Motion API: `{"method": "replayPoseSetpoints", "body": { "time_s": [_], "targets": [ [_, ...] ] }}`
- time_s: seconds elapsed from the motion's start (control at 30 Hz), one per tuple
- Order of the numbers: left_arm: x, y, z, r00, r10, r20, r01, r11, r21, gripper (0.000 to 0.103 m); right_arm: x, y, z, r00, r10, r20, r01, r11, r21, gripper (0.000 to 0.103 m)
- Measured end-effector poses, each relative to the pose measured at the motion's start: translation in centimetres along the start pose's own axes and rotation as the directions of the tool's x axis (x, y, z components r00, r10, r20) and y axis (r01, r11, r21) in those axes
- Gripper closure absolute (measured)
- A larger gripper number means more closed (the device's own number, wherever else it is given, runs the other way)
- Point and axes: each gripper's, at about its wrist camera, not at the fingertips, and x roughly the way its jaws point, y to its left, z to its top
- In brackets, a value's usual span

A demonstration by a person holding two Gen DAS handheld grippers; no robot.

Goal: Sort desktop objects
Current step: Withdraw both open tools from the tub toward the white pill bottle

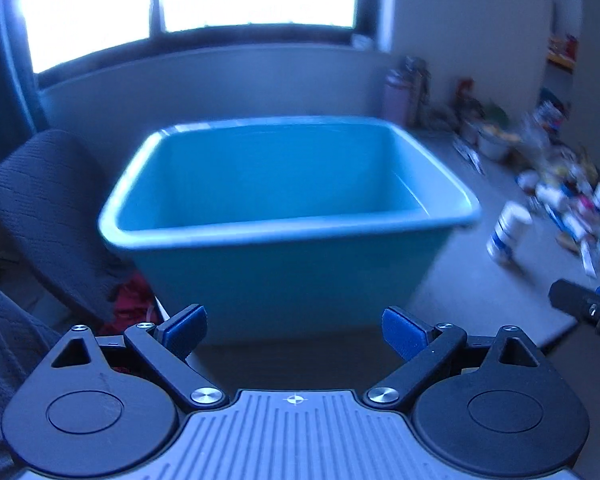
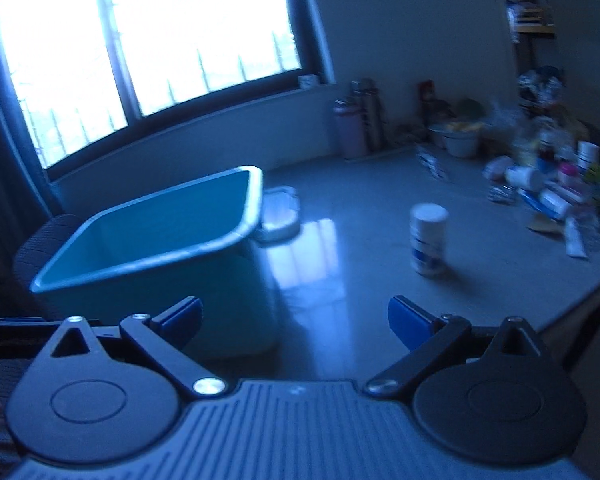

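A large blue plastic tub stands on the desk's left part, straight ahead of my left gripper, which is open and empty just short of its near wall. The tub also shows in the right wrist view, left of my right gripper, which is open and empty. A white bottle with a blue label stands alone on the desk ahead and right of the right gripper; it also shows in the left wrist view. A pile of small bottles and tubes lies at the far right.
A small white tray sits behind the tub. Flasks and bowls stand along the back wall. A dark chair is left of the tub. The desk edge curves at right. The right gripper's body shows in the left wrist view.
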Motion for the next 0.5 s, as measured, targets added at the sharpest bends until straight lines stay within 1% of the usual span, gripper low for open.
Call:
{"method": "replayPoseSetpoints", "body": {
  "time_s": [0.13,0.2,0.3,0.5],
  "targets": [
    [0.6,-1.0,-2.1,0.999,-0.029,-0.024,0.029,0.999,0.022,0.007,-0.7,-1.8,-1.5,0.997,-0.078,-0.009,0.078,0.997,0.005,0.003],
    [1.1,-1.1,-2.7,0.998,-0.055,-0.012,0.055,0.998,0.014,0.007,-0.8,-2.4,-2.1,0.994,-0.111,-0.009,0.111,0.994,0.008,0.003],
    [2.0,-2.0,-3.6,0.996,-0.082,-0.023,0.082,0.996,0.023,0.007,-1.0,-3.5,-2.8,0.990,-0.138,-0.002,0.138,0.990,0.021,0.003],
    [4.1,-4.1,-4.6,0.993,-0.102,-0.057,0.106,0.992,0.072,0.007,-1.2,-5.1,-4.1,0.979,-0.202,-0.008,0.203,0.979,0.033,0.003]
  ]
}}
